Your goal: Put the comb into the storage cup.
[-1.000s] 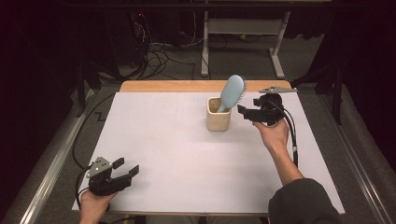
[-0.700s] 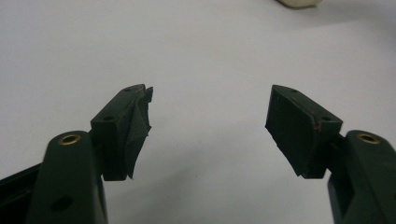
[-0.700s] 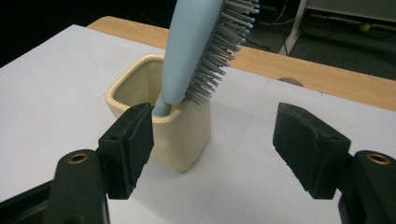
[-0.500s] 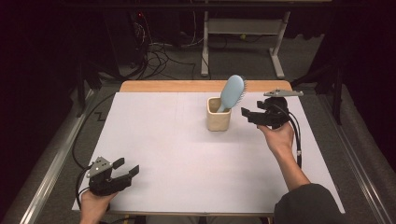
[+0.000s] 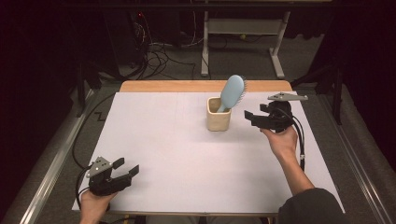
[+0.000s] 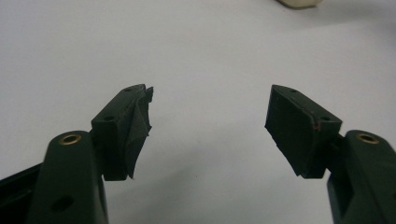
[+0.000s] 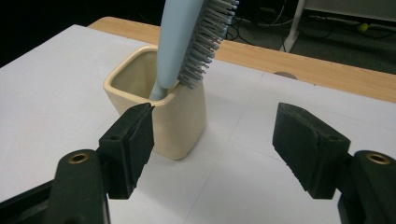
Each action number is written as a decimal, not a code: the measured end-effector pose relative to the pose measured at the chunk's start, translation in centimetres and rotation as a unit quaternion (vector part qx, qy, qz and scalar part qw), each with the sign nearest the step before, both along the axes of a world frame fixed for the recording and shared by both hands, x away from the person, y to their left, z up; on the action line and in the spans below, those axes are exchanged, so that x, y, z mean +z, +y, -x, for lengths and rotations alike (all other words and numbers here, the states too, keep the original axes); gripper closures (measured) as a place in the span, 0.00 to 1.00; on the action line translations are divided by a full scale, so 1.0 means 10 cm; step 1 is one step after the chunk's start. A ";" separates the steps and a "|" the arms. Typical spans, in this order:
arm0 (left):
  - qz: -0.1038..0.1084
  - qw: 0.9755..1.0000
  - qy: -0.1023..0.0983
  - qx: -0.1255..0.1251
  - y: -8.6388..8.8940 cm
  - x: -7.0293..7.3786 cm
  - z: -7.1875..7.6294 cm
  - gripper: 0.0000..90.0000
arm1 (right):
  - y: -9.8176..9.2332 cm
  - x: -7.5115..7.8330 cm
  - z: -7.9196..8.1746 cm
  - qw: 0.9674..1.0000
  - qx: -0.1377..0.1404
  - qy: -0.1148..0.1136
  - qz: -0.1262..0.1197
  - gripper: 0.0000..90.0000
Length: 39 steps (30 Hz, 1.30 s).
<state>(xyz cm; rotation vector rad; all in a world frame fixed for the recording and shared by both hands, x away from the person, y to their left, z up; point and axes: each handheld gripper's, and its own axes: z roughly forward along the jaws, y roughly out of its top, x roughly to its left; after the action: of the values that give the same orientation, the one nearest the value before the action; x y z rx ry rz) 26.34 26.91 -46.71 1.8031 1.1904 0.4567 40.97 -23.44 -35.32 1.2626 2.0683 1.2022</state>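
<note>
A light blue hairbrush (image 5: 232,92) stands handle-down in a cream square cup (image 5: 218,119) near the table's far middle, its bristled head leaning right. My right gripper (image 5: 250,116) hovers open just right of the cup, held by a hand, nothing between its jaws. In the right gripper view the cup (image 7: 161,109) and the brush (image 7: 189,39) sit close ahead, left of centre. My left gripper (image 5: 129,169) rests open at the near left corner of the white table (image 5: 163,140). The left gripper view has bare white surface between its jaws.
A wooden strip (image 5: 187,86) runs along the table's far edge. Metal rails (image 5: 51,163) flank both sides. Cables (image 5: 159,56) and a desk frame (image 5: 243,32) lie on the floor behind.
My right gripper has drawn back to the right, away from the cup and brush. The left gripper has stayed still.
</note>
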 end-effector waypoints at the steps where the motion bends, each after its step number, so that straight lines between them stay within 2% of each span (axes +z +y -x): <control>1: 0.000 1.000 -0.001 0.000 0.00 0.00 0.00 0.35 | 0.00 0.00 0.01 1.000 0.000 0.000 0.000 0.33; 20: 0.000 1.000 -0.001 0.000 0.01 0.00 0.00 0.35 | -0.08 0.01 0.10 1.000 0.003 -0.008 -0.009 0.34; 39: 0.003 1.000 -0.001 0.002 0.01 0.01 0.01 0.35 | -0.16 0.03 0.23 1.000 0.007 -0.015 -0.003 0.34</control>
<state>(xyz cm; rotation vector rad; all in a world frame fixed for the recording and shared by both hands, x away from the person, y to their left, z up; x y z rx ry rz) 26.28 26.98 -46.65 1.7951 1.1941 0.4567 38.64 -25.03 -34.99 1.2274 2.0553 1.2272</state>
